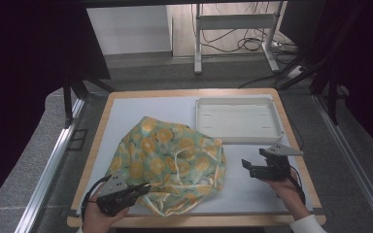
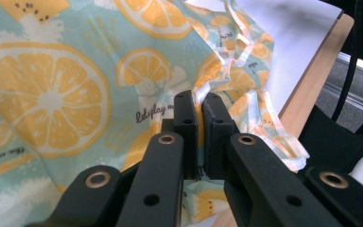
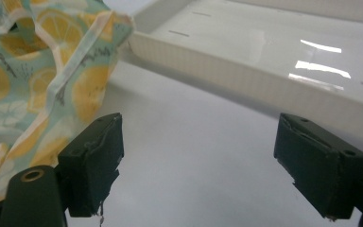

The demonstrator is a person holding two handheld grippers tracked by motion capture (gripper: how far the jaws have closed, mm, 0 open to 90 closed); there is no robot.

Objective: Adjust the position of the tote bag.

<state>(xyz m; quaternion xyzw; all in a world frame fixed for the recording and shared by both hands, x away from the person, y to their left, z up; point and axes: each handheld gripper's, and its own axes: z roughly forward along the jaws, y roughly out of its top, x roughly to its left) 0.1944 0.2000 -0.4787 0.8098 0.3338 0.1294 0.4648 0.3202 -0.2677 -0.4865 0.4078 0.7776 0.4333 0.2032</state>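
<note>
My left tool (image 1: 143, 187) was closed tight on the near edge of the lemon cloth (image 1: 170, 160), pinching a fold of it between its jaws. The cloth lay crumpled in the middle of the table (image 1: 126, 109). My right tool (image 1: 257, 165) was open and held nothing, just right of the cloth. Farther back sat the white tray (image 1: 238, 119), near the cloth's far corner.

Each tool, left tool (image 1: 145, 185) and right tool (image 1: 252, 168), is matte black with blocky jaws, brass-ringed screw holes, a grey three-cornered plate on top and a trailing black cable. A white sleeve (image 1: 307, 224) covers the right wrist.
</note>
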